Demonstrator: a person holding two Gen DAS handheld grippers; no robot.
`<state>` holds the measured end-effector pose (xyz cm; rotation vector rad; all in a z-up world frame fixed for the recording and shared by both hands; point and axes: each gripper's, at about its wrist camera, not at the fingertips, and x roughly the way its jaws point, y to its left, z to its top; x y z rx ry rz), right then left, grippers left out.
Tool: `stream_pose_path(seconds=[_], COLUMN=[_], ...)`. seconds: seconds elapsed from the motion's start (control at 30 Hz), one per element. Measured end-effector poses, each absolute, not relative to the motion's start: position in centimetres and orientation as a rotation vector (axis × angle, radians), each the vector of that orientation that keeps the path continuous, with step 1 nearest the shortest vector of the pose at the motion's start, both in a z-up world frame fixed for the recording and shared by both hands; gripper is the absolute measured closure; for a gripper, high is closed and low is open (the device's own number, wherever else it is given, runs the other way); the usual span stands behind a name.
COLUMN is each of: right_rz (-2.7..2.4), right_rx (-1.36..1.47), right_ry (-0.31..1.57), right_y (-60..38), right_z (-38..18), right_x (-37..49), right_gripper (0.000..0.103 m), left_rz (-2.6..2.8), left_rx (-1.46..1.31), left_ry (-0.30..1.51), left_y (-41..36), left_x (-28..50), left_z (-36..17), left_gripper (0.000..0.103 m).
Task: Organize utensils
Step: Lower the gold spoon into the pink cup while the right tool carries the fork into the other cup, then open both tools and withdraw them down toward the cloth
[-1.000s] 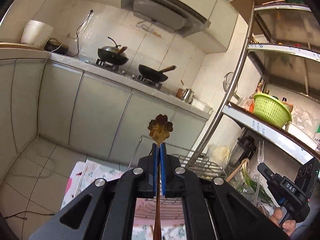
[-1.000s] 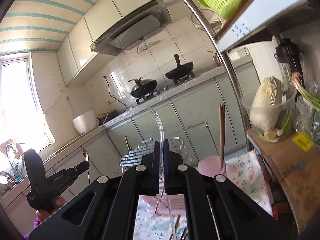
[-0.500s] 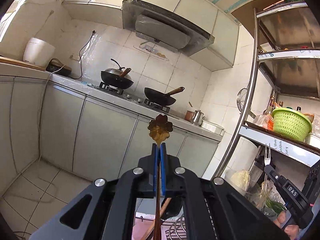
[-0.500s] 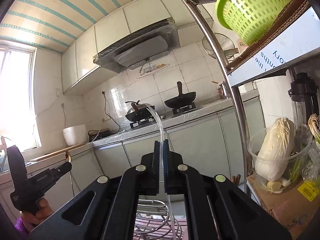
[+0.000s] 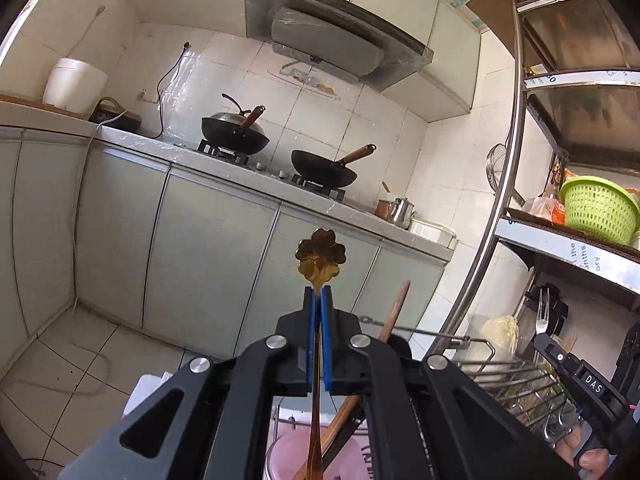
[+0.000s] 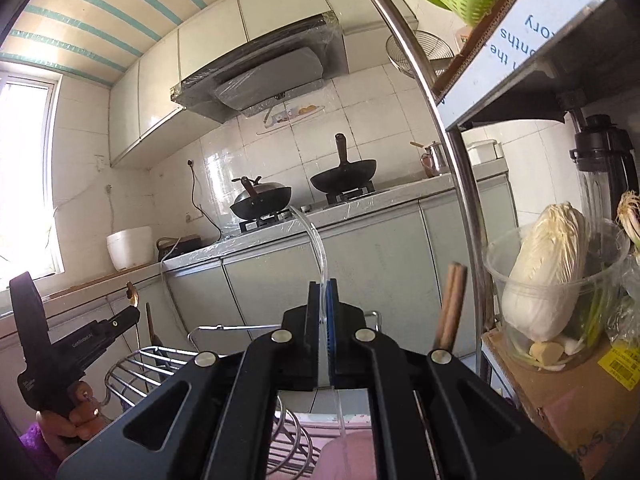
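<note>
My left gripper [image 5: 318,294] is shut on a gold spoon [image 5: 321,254] with a flower-shaped end that sticks up past the blue pads; its stem runs down toward a pink cup [image 5: 292,456]. Wooden chopsticks [image 5: 394,312] lean up out of that cup. My right gripper [image 6: 323,288] is shut on a clear plastic fork [image 6: 312,236], whose curved clear part rises above the pads. The fork tines show in the left wrist view [image 5: 542,312]. The chopsticks [image 6: 452,304] and the pink cup [image 6: 352,456] also show below the right gripper.
A wire dish rack [image 6: 152,364] stands below and left of the right gripper. A steel shelf post [image 5: 480,288] rises on the right, with a green basket [image 5: 598,208] on a shelf. A cabbage in a clear tub [image 6: 552,280] sits on a box. Kitchen counter with two woks [image 5: 324,168] is behind.
Both grippers rose and tilted up, then dipped again; the pink cup and chopsticks have come back into view below them. Both stay shut on their utensils.
</note>
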<state>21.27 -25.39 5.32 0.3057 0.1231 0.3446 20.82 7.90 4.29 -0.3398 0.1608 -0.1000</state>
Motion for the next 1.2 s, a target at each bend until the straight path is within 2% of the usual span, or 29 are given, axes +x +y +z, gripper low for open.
stream_pose_path(seconds=[0.33, 0.47, 0.6, 0.67, 0.7, 0.8, 0.87, 1.2], right_rz=[0.314, 0.301, 0.277, 0.269, 0.266, 0.273, 0.265, 0.26], right_rx=[0.34, 0.341, 0.321, 0.313, 0.311, 0.301, 0.28, 0.28], right_ry=[0.289, 0.368, 0.427, 0.465, 0.482, 0.495, 0.501, 0.534], right_y=[-25.9, -25.8, -25.8, -25.9, -25.9, -26.0, -25.8, -26.2], right_z=[2.8, 2.1, 1.7, 1.5, 1.4, 1.2, 1.4, 1.1], right_x=[18.5, 17.7, 17.0, 16.8, 16.7, 16.1, 15.6, 12.7], right_gripper=[0.1, 0.099, 0.099, 0.098, 0.096, 0.083, 0.07, 0.067], left_rz=[-0.125, -0.124, -0.119, -0.122, -0.124, -0.122, -0.121, -0.169], left_rx=[-0.322, -0.328, -0.327, -0.343, -0.347, -0.342, -0.332, -0.298], left_ry=[0.284, 0.358, 0.386, 0.399, 0.405, 0.42, 0.425, 0.497], left_y=[7.6, 7.5, 7.5, 7.7, 7.8, 7.8, 7.7, 5.9], left_x=[17.9, 17.3, 16.4, 15.9, 15.6, 14.8, 14.2, 10.6], left_z=[2.1, 1.3, 1.2, 1.2, 1.2, 1.2, 1.3, 0.5], left_gripper=[0.102, 0.097, 0.077, 0.074, 0.074, 0.073, 0.073, 0.073])
